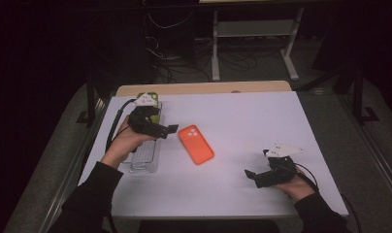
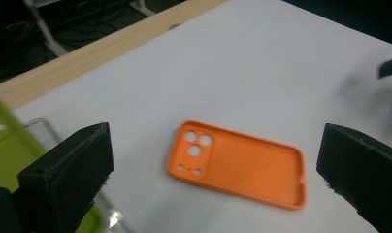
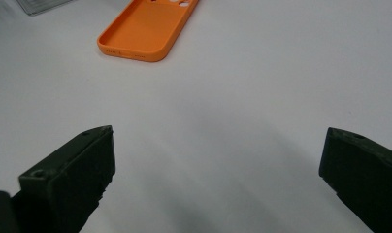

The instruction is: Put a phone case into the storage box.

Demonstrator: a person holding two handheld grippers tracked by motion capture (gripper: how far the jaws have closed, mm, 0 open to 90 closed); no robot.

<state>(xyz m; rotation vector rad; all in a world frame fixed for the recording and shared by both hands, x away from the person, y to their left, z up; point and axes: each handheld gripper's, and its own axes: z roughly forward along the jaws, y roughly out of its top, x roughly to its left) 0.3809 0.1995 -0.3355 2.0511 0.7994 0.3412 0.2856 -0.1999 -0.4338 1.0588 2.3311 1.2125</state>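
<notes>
Your left claw (image 1: pixel 171 128) hangs wide open just off the camera-cutout end of the orange phone case (image 1: pixel 196 144), which lies hollow side up near the middle of the white surface (image 1: pixel 262 121). In the left gripper view the case (image 2: pixel 235 164) sits between the two pads, farther off. I judge the step in hand to be picking it up: come in low from 9 o'clock, set one pad (image 2: pixel 68 174) on each long wall, and close gently, since a soft shell will likely bow if squeezed hard.

Your right claw (image 1: pixel 250 174) rests at about 4 o'clock from the case, jaws spread and empty.

The clear tray (image 1: pixel 145 158) holding a green case (image 1: pixel 153 97) sits under your left hand.

No brand, label or writing is readable anywhere.
</notes>
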